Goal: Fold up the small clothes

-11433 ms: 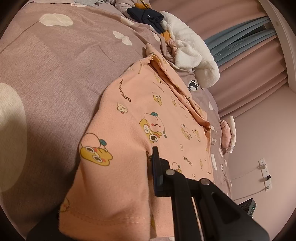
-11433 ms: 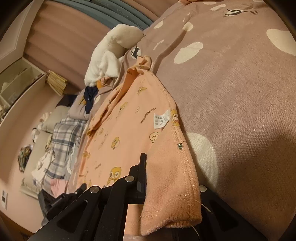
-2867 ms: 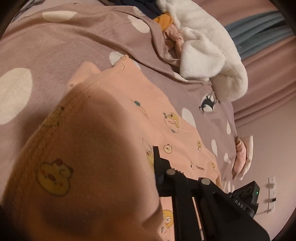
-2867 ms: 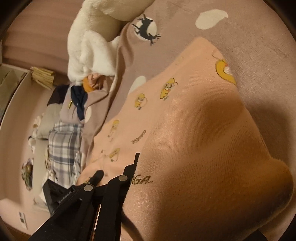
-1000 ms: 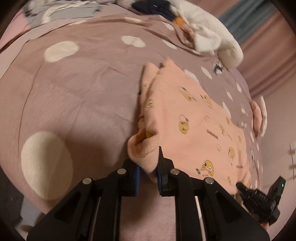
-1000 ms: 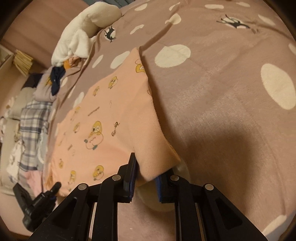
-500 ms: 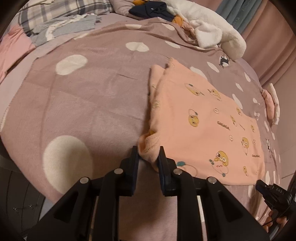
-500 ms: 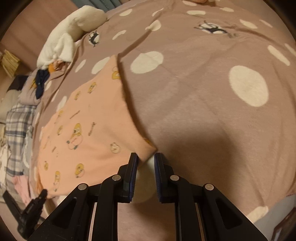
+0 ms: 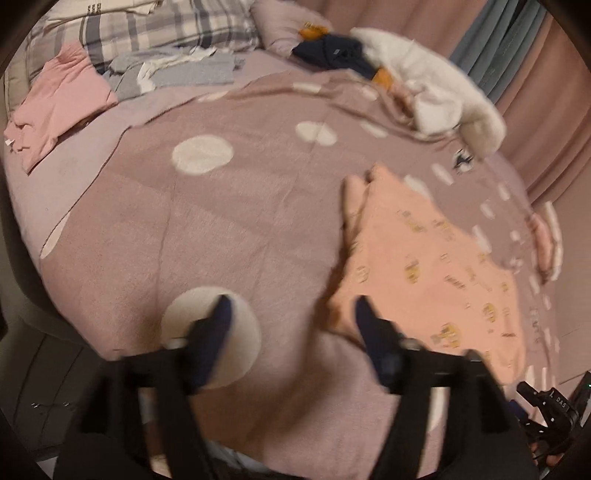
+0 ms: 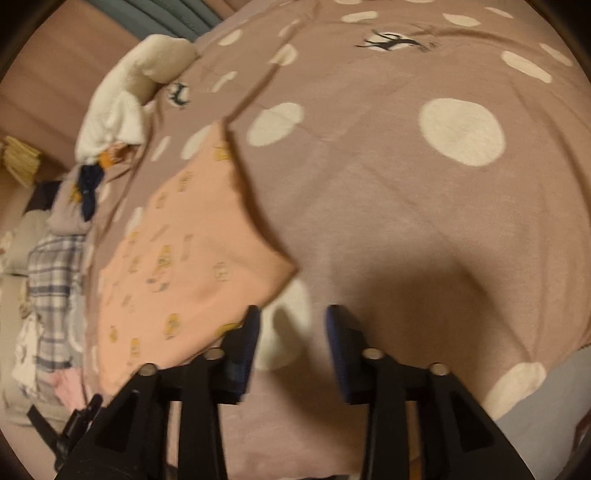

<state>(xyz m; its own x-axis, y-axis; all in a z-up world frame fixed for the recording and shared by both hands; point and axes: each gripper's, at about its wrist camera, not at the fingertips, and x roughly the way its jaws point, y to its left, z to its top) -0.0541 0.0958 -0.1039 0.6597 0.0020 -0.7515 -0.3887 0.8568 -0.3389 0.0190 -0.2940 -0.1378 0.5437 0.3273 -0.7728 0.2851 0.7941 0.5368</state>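
A peach garment with yellow cartoon prints (image 9: 424, 258) lies folded flat on the mauve polka-dot blanket (image 9: 240, 221). It also shows in the right wrist view (image 10: 184, 258). My left gripper (image 9: 290, 314) is open and empty, just back from the garment's near left corner. My right gripper (image 10: 291, 321) is open and empty, just back from the garment's near right corner. Neither gripper touches the cloth.
A white fluffy garment (image 9: 436, 92) and a dark navy item (image 9: 332, 55) lie at the far side of the bed. A pink garment (image 9: 55, 103), grey clothes (image 9: 177, 70) and a plaid pillow (image 9: 155, 26) sit at the far left. Curtains (image 9: 535, 74) hang behind.
Both grippers opened, let go of the peach garment's near corners and drew back. The garment now lies flat on the blanket.
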